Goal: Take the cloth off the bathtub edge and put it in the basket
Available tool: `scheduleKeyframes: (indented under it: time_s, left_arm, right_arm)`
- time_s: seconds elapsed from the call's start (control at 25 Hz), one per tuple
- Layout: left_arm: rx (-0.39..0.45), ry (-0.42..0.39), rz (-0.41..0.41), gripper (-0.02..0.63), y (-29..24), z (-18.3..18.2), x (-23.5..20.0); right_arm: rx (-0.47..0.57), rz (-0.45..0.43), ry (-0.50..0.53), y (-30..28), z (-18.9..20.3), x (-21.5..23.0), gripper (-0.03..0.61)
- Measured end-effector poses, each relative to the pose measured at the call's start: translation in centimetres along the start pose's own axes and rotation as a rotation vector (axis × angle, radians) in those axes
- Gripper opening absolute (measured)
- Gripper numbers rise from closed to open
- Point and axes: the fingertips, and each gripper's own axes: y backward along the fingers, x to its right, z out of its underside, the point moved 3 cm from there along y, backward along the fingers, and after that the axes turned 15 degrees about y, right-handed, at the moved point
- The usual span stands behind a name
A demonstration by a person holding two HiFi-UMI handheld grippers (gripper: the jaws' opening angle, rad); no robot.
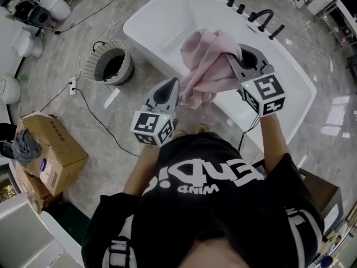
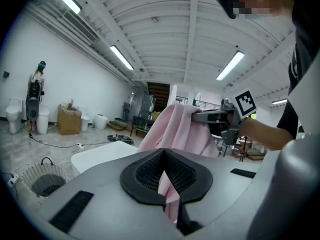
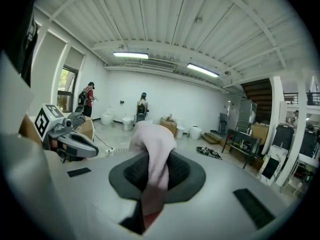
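A pink cloth (image 1: 205, 66) hangs in the air over the white bathtub (image 1: 167, 15), held up between both grippers. My right gripper (image 1: 233, 59) is shut on the cloth's upper part; in the right gripper view the cloth (image 3: 152, 149) bunches over the closed jaws. My left gripper (image 1: 175, 85) is shut on a lower corner, and a pink strip (image 2: 167, 194) shows pinched between its jaws. The right gripper (image 2: 200, 116) shows holding the cloth (image 2: 175, 129) in the left gripper view. The round wire basket (image 1: 110, 65) with a dark liner stands on the floor left of the tub.
Black taps (image 1: 262, 18) sit on the tub's far rim. Cables (image 1: 95, 113) run across the marble floor near the basket. Cardboard boxes (image 1: 47, 155) stand at the left. People stand far off by the back wall (image 3: 142, 104).
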Motion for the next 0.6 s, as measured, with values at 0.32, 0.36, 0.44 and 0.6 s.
scheduleKeyframes:
  time_s: [0.32, 0.36, 0.44, 0.6]
  left_arm:
    - [0.086, 0.012, -0.132, 0.012, 2.2, -0.3, -0.7]
    - [0.102, 0.014, -0.153, 0.012, 2.7, 0.0, -0.8]
    - [0.14, 0.015, -0.189, 0.012, 3.6, 0.3, -0.9]
    - [0.204, 0.035, -0.287, 0.012, 5.8, 0.2, -2.1]
  right_arm:
    - [0.115, -0.111, 0.048, -1.6, -3.0, -0.7, 0.041]
    - [0.134, -0.128, 0.053, -1.8, -3.2, -0.9, 0.041]
    - [0.174, -0.161, 0.058, -2.1, -3.7, -1.5, 0.041]
    - [0.224, -0.234, 0.073, -3.6, -4.9, -3.2, 0.041]
